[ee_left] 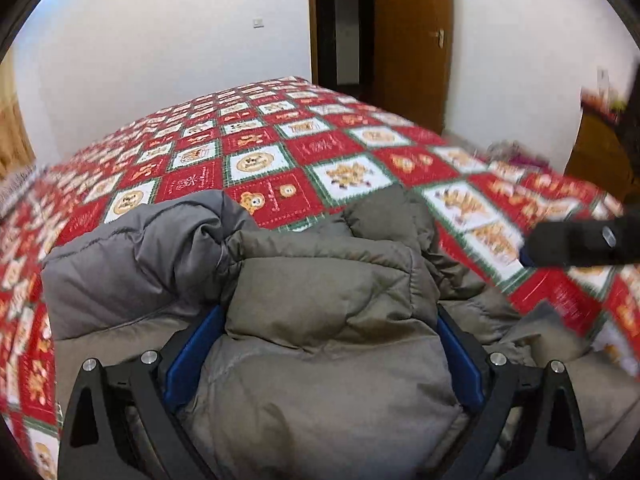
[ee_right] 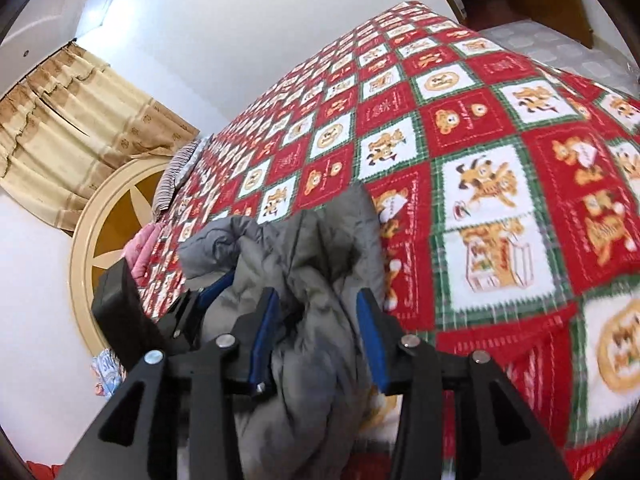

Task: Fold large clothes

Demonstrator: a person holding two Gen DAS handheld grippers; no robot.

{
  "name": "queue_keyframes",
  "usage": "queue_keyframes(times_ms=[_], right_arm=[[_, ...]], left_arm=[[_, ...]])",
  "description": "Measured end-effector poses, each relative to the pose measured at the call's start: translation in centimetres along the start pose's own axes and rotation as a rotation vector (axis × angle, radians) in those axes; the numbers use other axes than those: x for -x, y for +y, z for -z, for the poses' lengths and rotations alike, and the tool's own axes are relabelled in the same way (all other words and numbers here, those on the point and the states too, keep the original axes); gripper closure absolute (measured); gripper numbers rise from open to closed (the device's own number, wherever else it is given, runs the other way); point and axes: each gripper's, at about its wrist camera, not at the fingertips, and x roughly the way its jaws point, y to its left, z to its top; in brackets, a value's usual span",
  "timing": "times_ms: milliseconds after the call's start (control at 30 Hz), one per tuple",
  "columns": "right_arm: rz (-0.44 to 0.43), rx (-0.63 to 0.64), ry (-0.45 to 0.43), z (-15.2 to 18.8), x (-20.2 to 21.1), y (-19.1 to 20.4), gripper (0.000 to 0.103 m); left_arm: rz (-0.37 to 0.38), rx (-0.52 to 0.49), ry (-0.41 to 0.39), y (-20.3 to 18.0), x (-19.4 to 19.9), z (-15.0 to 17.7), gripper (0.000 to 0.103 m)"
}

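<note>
A puffy grey-olive down jacket (ee_left: 320, 300) lies bunched on the bed's red patterned blanket (ee_left: 248, 140). My left gripper (ee_left: 328, 320) is shut on a thick fold of the jacket, with padding bulging between its blue pads. My right gripper (ee_right: 316, 304) is shut on another bunch of the jacket (ee_right: 304, 264) and holds it up above the blanket (ee_right: 480, 152). The left gripper's body (ee_right: 132, 312) shows at the left of the right wrist view. A black, blurred part of the right gripper (ee_left: 580, 240) shows at the right of the left wrist view.
A white wall and an open wooden door (ee_left: 416, 40) stand beyond the bed's far end. A round cream headboard (ee_right: 108, 216), a beige curtain (ee_right: 72, 120) and a striped pillow (ee_right: 176, 172) are at the bed's head. Pink cloth (ee_right: 140, 252) lies by the headboard.
</note>
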Motion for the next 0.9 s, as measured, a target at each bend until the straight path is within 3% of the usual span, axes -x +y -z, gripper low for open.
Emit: queue_keyframes(times_ms=[133,200,267,367,467,567,667,700,767,900], right_arm=[[0.013,0.077,-0.024,0.0,1.4,2.7,0.048],[0.046,0.137,-0.038,-0.7,1.6,4.8,0.027],[0.095,0.183,-0.044,-1.4,1.5,6.2,0.014],[0.12,0.21,-0.013,-2.5,0.1,7.5,0.012],[0.136,0.194,0.034,-3.0,-1.5,8.8,0.01],[0.193,0.299,0.1,-2.3,-3.9,11.5,0.01],[0.391,0.471,0.097,-1.2,-6.6,13.1,0.01],[0.469,0.468,0.093,-1.1,-7.4,12.4,0.01],[0.521,0.367,0.086,-1.3,-8.2,9.9,0.009],[0.462,0.178,0.066,-1.2,-8.8,5.3,0.008]], left_arm=[[0.067,0.073,0.018,1.5,2.2,-1.7,0.004],[0.069,0.101,0.004,2.4,4.1,-2.8,0.004],[0.038,0.11,-0.041,3.7,7.2,-3.7,0.004],[0.001,0.164,-0.123,6.8,11.5,-3.6,0.004],[0.0,0.284,-0.165,11.1,13.8,-1.5,0.004],[-0.048,0.369,-0.118,14.2,13.0,1.6,0.004],[-0.002,0.495,-0.068,16.1,10.8,4.6,0.004],[0.024,0.525,-0.057,16.3,9.9,5.4,0.004],[0.029,0.531,-0.031,15.9,8.2,5.8,0.004],[0.06,0.533,-0.018,14.8,5.8,5.4,0.004]])
